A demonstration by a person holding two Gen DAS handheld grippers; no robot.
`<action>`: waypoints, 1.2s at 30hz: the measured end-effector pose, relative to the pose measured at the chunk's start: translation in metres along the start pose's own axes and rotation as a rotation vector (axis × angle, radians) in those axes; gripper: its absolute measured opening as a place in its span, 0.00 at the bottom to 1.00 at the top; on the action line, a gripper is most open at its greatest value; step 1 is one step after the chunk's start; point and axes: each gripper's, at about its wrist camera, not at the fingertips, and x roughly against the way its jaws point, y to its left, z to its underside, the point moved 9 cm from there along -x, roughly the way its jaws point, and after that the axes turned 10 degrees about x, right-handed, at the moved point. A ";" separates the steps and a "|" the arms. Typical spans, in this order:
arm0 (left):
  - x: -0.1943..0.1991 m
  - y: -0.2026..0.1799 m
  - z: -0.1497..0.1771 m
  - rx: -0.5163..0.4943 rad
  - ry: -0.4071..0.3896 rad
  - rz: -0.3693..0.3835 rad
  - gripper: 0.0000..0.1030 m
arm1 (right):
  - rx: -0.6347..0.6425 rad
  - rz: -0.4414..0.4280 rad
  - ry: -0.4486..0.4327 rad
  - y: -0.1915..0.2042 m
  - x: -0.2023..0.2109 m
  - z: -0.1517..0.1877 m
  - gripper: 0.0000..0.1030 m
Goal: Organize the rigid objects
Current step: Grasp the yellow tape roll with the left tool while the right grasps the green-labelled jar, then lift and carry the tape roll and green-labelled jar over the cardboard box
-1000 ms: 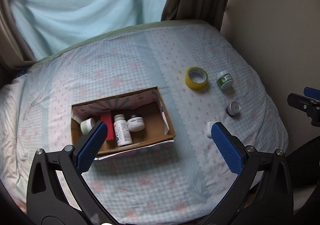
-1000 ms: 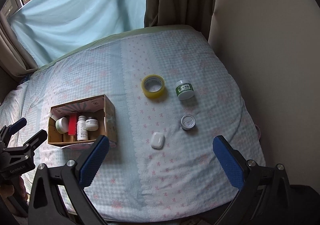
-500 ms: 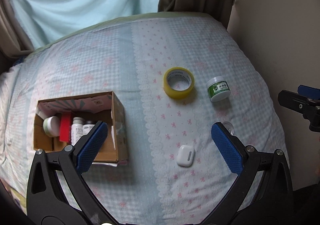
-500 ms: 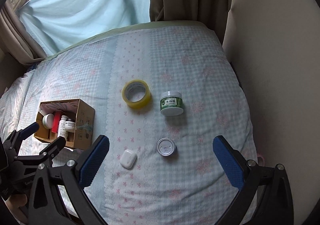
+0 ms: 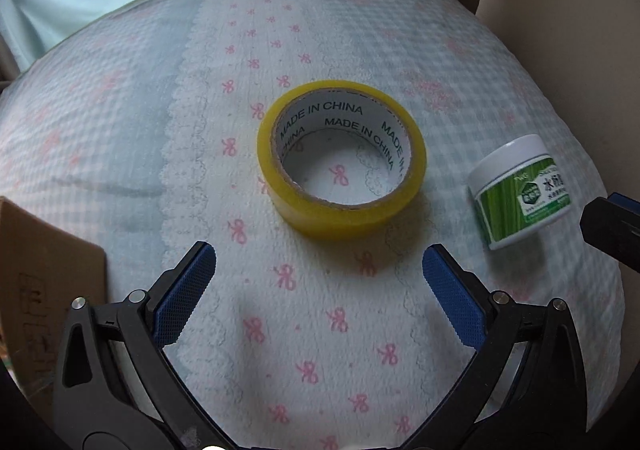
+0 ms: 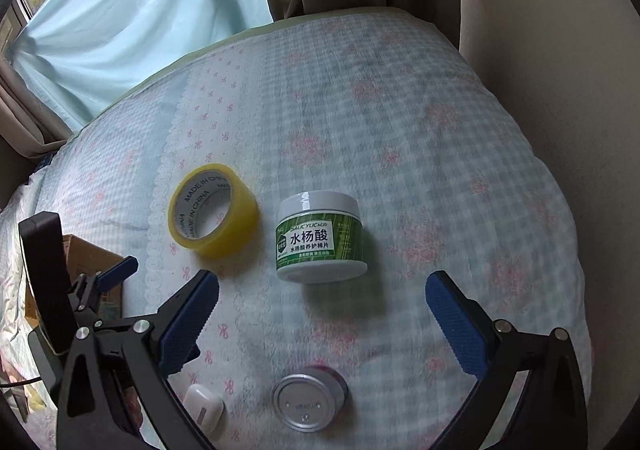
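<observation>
Both claws wide open, nothing gripped. Left gripper (image 5: 318, 264) lined up just short of the tape (image 5: 341, 159), roll lying flat on the bedspread (image 5: 120, 110) dead ahead between the jaws but not touched. Right gripper (image 6: 322, 292) same deal with the green jar (image 6: 321, 237), standing upright just beyond the blue fingertips (image 6: 440, 288). Tape and jar sitting near each other, not touching.

Progress-wise: looks maybe midway, hard to call. Four loose bits out on the bed: tape, jar, a small round tin (image 6: 307, 400) and a white earbud case (image 6: 203, 410), the last two down low near the right claw's base. Cardboard box (image 5: 44, 270) poking in at the left edge, contents not visible from here, so no telling how much is packed already.

Guessing next up: close on tape and jar, carry both over to the box, then back for tin and case.
</observation>
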 end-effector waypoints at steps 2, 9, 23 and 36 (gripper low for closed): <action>-0.018 0.000 -0.004 0.007 0.000 0.005 1.00 | -0.013 -0.006 0.003 -0.001 -0.019 -0.002 1.00; -0.036 -0.011 -0.018 -0.072 -0.083 -0.010 1.00 | -0.033 -0.018 0.013 -0.004 -0.057 -0.008 1.00; -0.041 -0.023 -0.040 -0.136 -0.145 0.052 0.94 | -0.066 -0.064 0.014 -0.001 -0.071 -0.008 0.66; -0.003 -0.026 -0.041 -0.124 -0.180 0.060 0.94 | -0.088 -0.061 -0.013 -0.002 -0.043 -0.009 0.65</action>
